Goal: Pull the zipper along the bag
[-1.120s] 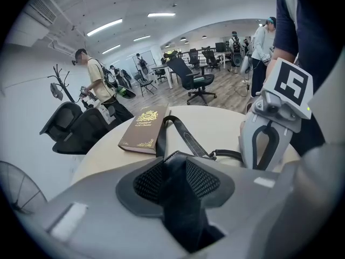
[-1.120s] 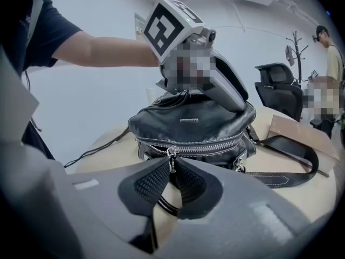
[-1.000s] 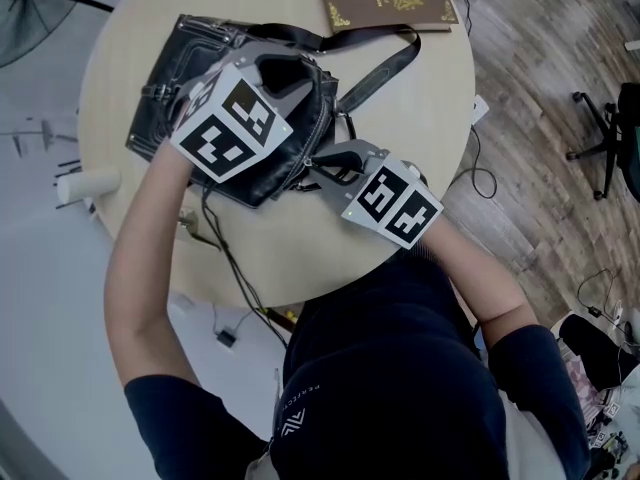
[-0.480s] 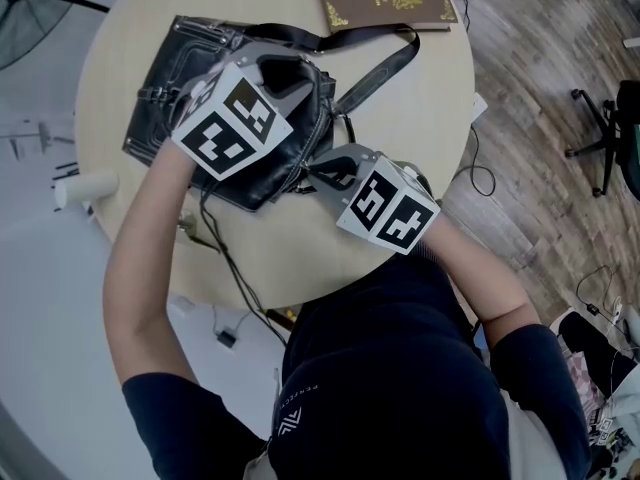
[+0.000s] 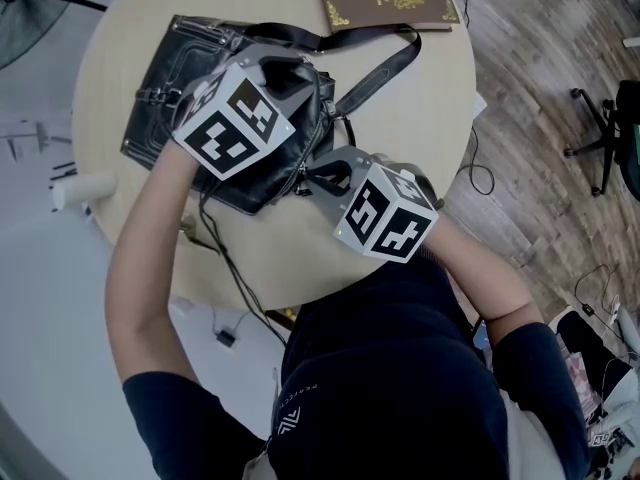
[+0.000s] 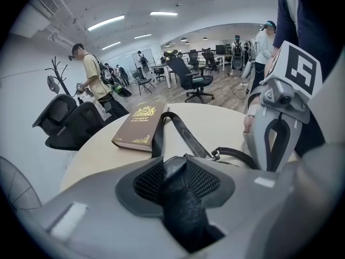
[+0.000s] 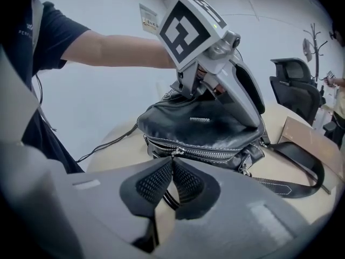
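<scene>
Bag (image 5: 180, 68): black leather shoulder bag at the head view's upper left, lying on the round worktop (image 5: 420, 118).
Left tool (image 6: 175, 169): clamped on a raised fold of the bag's leather.
Right tool (image 7: 172, 165): pinched shut on the zipper pull (image 7: 175, 151) at frame centre.
Zipper (image 7: 221, 155): its long axis runs rightward from the pull along the bag's front edge.
Coming move: probably the right tool draws the pull along that line while the left anchors the bag.

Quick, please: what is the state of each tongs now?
Left tongs: closed on the bag.
Right tongs: closed on the zipper pull.
</scene>
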`<state>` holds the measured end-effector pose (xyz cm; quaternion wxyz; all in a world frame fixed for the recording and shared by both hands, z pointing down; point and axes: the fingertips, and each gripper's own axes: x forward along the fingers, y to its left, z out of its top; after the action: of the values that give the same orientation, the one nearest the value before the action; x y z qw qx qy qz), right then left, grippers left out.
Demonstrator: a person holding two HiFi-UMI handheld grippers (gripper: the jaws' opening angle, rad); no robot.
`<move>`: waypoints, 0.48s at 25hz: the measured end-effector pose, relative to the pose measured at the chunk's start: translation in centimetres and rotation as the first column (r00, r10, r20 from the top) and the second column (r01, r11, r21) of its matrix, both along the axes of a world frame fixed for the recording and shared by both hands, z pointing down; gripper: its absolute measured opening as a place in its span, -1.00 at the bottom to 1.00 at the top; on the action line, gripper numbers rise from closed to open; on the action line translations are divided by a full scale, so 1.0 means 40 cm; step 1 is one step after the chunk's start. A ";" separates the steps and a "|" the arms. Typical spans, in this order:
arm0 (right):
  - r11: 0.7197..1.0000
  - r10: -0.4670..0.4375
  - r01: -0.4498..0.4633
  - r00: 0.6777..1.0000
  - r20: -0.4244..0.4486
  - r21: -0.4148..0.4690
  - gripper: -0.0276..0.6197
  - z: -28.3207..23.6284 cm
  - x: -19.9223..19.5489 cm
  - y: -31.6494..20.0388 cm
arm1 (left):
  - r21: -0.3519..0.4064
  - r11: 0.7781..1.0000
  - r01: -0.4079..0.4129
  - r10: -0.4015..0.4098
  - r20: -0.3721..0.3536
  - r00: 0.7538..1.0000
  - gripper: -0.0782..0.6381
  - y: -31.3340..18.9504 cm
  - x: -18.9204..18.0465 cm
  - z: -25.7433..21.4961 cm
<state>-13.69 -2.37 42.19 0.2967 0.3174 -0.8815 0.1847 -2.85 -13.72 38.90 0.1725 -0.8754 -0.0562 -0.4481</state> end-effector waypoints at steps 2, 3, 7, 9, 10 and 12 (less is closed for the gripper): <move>1.000 0.021 -0.021 1.000 0.010 -0.018 -0.89 0.002 0.008 0.002 | 0.000 1.000 -0.003 0.003 -0.010 1.000 -0.35 0.003 -0.001 -0.010; 0.999 0.038 -0.037 0.999 0.021 -0.029 -0.89 0.003 0.015 0.003 | 0.003 1.000 -0.006 0.006 -0.017 1.000 -0.35 0.005 -0.001 -0.017; 0.993 0.100 -0.095 0.992 0.078 -0.065 -0.88 0.002 0.041 0.001 | 0.009 1.000 -0.003 0.004 -0.046 0.999 -0.35 0.009 -0.003 -0.038; 0.994 0.100 -0.097 0.993 0.065 -0.058 -0.88 0.002 0.040 -0.001 | 0.004 1.000 -0.003 0.003 -0.053 0.999 -0.36 0.016 -0.006 -0.046; 0.994 0.097 -0.094 0.994 0.056 -0.054 -0.88 0.003 0.038 -0.001 | -0.001 1.000 -0.007 0.007 -0.054 0.999 -0.36 0.023 -0.008 -0.049; 0.994 0.092 -0.089 0.994 0.055 -0.055 -0.88 0.004 0.036 -0.001 | -0.011 1.000 -0.017 0.016 -0.044 0.999 -0.32 0.038 -0.013 -0.051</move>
<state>-12.25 -2.41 42.33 0.2709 0.3437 -0.8692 0.2302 -3.38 -12.22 36.87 0.1725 -0.8855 -0.0620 -0.4269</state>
